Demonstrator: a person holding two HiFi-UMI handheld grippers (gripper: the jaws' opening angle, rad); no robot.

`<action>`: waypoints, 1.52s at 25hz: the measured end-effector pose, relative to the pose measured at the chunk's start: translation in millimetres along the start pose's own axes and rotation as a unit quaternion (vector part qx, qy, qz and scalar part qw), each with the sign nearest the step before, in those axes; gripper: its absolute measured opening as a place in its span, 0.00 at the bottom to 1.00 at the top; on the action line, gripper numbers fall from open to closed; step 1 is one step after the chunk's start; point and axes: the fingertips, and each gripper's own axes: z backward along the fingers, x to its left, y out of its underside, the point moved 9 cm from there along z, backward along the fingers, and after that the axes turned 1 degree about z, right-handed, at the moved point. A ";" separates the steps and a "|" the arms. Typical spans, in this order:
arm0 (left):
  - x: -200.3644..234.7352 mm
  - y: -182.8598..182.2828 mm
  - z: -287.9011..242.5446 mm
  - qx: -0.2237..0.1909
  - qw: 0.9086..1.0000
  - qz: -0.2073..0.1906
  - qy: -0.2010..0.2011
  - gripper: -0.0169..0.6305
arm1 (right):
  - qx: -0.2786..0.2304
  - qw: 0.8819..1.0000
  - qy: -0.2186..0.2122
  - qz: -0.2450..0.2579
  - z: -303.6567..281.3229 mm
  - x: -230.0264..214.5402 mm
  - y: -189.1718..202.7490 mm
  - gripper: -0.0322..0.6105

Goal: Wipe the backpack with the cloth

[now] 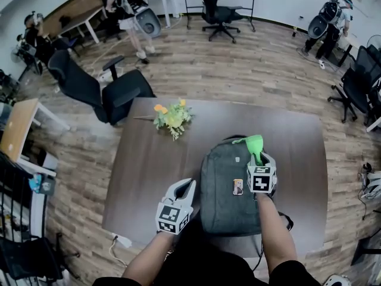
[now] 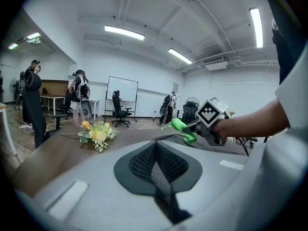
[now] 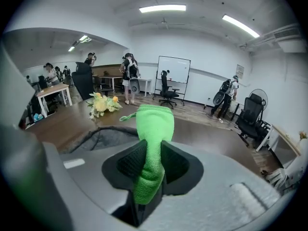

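A dark grey backpack (image 1: 229, 186) lies flat on the brown table (image 1: 149, 154). My right gripper (image 1: 257, 155) hovers over the backpack's upper right part, shut on a bright green cloth (image 1: 255, 142). In the right gripper view the cloth (image 3: 155, 121) stands up from between the pads of the right gripper (image 3: 151, 153), with the backpack (image 3: 103, 138) lying beneath it. My left gripper (image 1: 187, 187) hangs just left of the backpack, shut and holding nothing. The left gripper view shows its pads (image 2: 144, 160) pressed together, and beyond them the cloth (image 2: 180, 128) in the right gripper (image 2: 191, 129).
A bunch of yellow artificial flowers (image 1: 172, 117) lies on the table beyond the backpack. A black office chair (image 1: 101, 91) stands at the table's far left corner. Several people and more chairs are further off on the wooden floor.
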 end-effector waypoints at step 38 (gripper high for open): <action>15.5 21.1 31.9 0.015 0.999 0.028 -0.034 0.05 | 0.136 0.984 -0.108 0.028 -23.8 100.4 53.4 0.20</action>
